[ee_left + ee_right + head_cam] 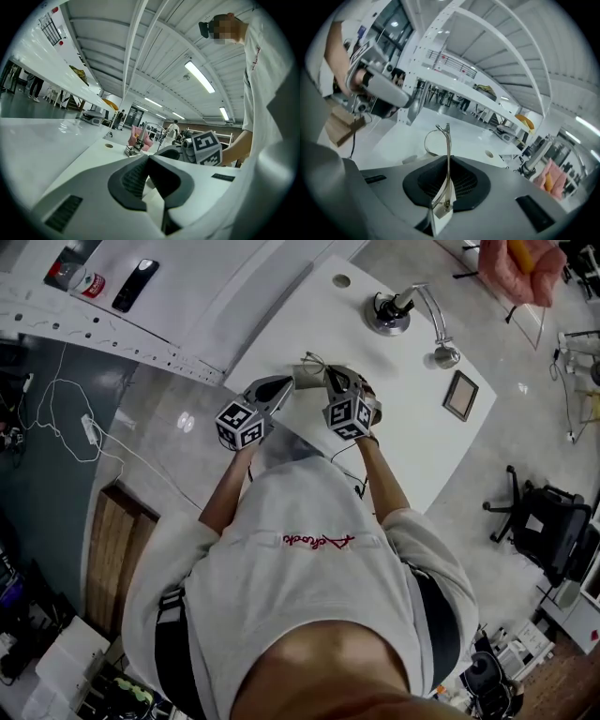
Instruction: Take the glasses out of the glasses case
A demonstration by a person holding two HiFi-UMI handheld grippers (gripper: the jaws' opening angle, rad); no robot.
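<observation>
Glasses [448, 136]: lifted free over the table's [403, 456] near edge, one arm pinched in your right gripper [446, 164].
Left gripper [149, 161]: jaws pressed together, nothing seen between them.
Remaining: probably nothing.

A white bench [412, 442] carried a gooseneck lamp [387, 317] on a round base near its far edge, the lamp's head bent down toward a small dark-framed panel [460, 395] lying flat nearby. A round hole [341, 281] marked the bench's far corner.
</observation>
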